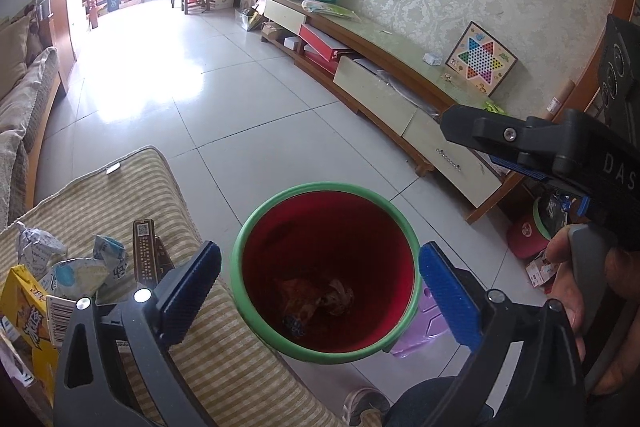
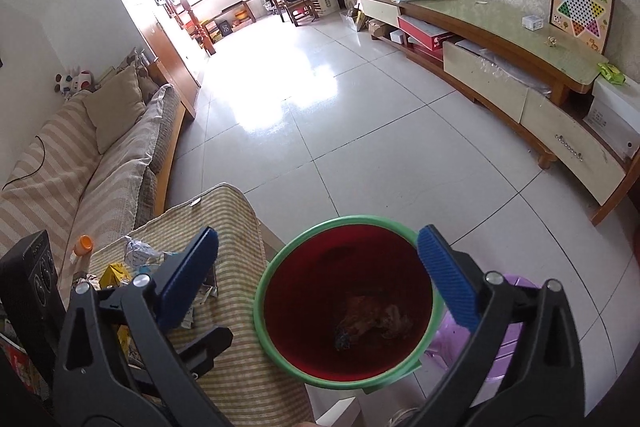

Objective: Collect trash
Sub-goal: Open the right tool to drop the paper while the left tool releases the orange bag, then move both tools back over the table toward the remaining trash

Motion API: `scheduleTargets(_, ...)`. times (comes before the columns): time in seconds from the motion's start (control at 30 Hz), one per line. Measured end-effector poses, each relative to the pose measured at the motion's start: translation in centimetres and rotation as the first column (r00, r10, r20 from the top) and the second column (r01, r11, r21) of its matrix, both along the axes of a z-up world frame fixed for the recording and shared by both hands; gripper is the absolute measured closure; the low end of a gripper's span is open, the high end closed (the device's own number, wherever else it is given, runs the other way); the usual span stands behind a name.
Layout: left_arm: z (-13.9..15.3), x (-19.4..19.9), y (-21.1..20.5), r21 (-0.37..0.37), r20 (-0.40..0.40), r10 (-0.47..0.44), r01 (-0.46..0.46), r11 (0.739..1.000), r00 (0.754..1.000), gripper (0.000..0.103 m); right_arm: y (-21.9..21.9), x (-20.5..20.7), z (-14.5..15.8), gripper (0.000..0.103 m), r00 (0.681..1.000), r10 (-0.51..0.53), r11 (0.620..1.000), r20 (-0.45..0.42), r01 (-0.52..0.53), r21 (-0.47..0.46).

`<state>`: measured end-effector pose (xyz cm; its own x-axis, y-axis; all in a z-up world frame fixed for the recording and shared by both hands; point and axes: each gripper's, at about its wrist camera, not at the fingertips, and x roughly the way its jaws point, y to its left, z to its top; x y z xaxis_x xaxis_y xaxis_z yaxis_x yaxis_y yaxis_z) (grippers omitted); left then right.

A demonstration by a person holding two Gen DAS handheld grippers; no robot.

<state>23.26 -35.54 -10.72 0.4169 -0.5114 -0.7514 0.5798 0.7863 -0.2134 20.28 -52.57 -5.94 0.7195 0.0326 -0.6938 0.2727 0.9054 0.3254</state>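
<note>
our left gripper hangs released over the red bin, nothing between its blue pads. left of it we see a yellow carton, crumpled wrappers and a dark box on the striped cushion. the bin holds brown trash. our right gripper is released too, above the same bin beside a purple stool.

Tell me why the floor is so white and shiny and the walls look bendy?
Left wrist view: window light washes out the tiled floor in glare, and the TV cabinet curves from fisheye distortion. Right wrist view: same glare patch, dark rounded corners, and the bin stays sharp.
</note>
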Motion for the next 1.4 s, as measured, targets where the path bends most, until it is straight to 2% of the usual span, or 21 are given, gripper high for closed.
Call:
scheduleTargets(0.4, 3.1, -1.7, 3.9, -0.013, 0.045, 0.042, -0.042, 0.999, 0.998, 0.008, 3.6, -1.4, 1.8, 0.005, 1.000, 0.022, 0.999, -0.002, -0.022, -0.028)
scheduleTargets(0.63, 4.2, -3.6, 9.3, 0.010, 0.075, 0.104, -0.105, 0.994, 0.992, 0.008, 7.0, -2.6, 2.4, 0.005, 0.998, 0.058, 0.998, 0.000, -0.058, -0.039)
scheduleTargets(0.8, 4.7, -4.8, 14.3, 0.006, 0.083, 0.176, -0.177, 0.984, 0.981, 0.008, 10.9, -2.8, 3.0, 0.005, 0.994, 0.110, 0.993, 0.001, -0.109, -0.051)
scheduleTargets(1.03, 5.8, -6.9, 22.0, -0.021, 0.100, 0.290, -0.289, 0.957, 0.952, 0.008, 17.4, -2.6, 3.9, 0.005, 0.979, 0.203, 0.976, 0.003, -0.202, -0.078)
scheduleTargets(1.4, 5.2, -9.7, 33.2, -0.023, 0.085, 0.453, -0.453, 0.891, 0.887, 0.008, 26.7, -3.4, 3.3, 0.005, 0.944, 0.329, 0.937, -0.029, -0.331, -0.110)
